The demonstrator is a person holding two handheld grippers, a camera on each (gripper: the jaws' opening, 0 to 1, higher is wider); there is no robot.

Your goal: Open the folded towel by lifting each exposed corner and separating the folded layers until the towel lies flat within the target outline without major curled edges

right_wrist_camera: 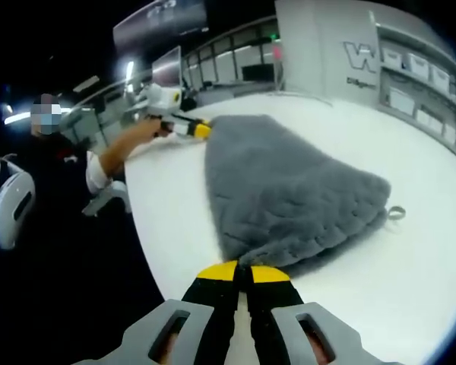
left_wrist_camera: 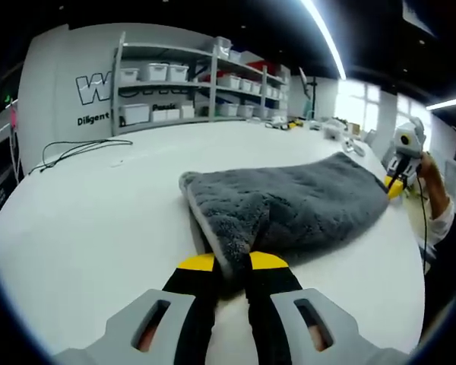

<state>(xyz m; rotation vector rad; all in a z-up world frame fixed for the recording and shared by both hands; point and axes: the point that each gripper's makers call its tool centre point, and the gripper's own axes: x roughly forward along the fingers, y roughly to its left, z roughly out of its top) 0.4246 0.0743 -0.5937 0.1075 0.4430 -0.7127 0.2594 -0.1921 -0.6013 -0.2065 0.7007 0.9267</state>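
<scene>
A broad white counter (left_wrist_camera: 91,220) carries the work. At its eleven o'clock end in the left gripper view, a thin black cable (left_wrist_camera: 80,148) loops across the surface. Behind that stands a grey shelving rack (left_wrist_camera: 201,84) stacked with white bins (left_wrist_camera: 156,72), against a white wall with large dark lettering (left_wrist_camera: 99,87). A long ceiling light strip (left_wrist_camera: 325,38) runs overhead toward one o'clock. Small clutter (left_wrist_camera: 319,125) sits along the counter's far edge.
</scene>
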